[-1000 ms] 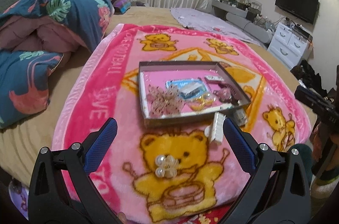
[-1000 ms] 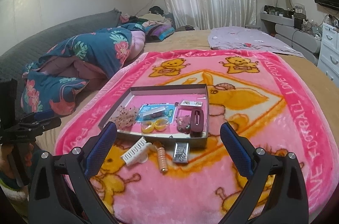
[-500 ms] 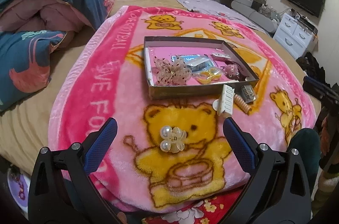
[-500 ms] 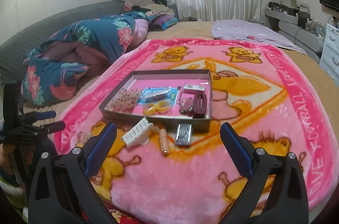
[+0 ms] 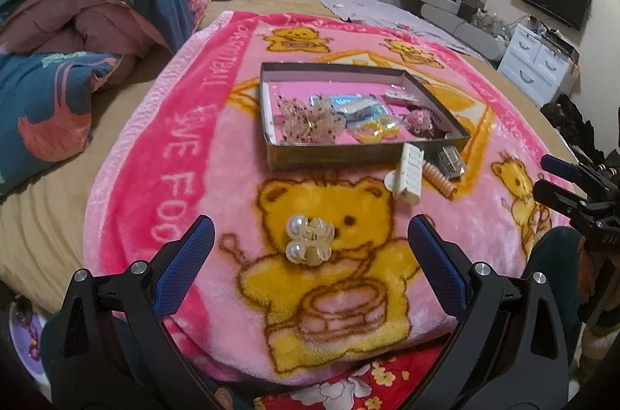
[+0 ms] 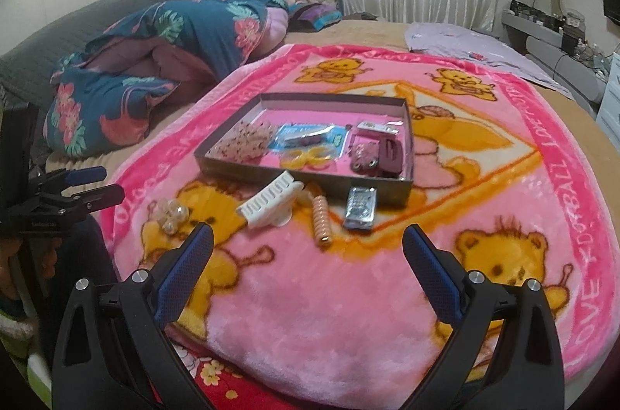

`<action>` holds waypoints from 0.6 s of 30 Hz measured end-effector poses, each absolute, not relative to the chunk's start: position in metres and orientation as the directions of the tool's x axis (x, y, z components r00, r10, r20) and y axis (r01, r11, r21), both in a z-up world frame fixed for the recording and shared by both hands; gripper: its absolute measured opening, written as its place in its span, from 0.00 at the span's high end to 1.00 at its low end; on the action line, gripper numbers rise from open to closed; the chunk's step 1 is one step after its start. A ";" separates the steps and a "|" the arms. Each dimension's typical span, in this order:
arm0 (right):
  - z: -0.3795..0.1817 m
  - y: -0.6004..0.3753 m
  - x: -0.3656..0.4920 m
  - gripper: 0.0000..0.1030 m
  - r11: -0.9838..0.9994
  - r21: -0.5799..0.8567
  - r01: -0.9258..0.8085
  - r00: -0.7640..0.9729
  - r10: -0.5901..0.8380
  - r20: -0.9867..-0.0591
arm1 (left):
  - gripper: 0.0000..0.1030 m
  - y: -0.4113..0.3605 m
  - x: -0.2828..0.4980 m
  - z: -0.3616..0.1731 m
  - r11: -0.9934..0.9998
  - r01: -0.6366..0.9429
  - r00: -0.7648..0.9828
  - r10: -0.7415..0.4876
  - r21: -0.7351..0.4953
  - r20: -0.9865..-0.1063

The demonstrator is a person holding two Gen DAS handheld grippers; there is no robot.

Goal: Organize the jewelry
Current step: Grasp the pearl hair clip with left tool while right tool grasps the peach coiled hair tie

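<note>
our left tongs (image 5: pixel 310 243) are spread wide and empty, the pearl clip (image 5: pixel 309 241) lying on the blanket between their tips; we should lower straight, pinch its middle gently, then carry it ahead into the tray (image 5: pixel 333 152); right tongs (image 6: pixel 308 249) also spread, empty.
</note>
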State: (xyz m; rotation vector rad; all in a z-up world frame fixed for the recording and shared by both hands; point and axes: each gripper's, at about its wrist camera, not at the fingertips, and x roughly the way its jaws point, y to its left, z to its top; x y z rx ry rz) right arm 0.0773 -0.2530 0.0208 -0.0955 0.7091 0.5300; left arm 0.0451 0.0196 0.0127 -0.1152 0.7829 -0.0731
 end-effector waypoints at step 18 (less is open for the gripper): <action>-0.026 -0.234 0.109 0.09 0.880 0.059 -0.472 0.588 0.364 -0.723 | 0.09 0.019 0.060 -0.043 0.990 0.036 0.618 -0.132 -0.140 -0.775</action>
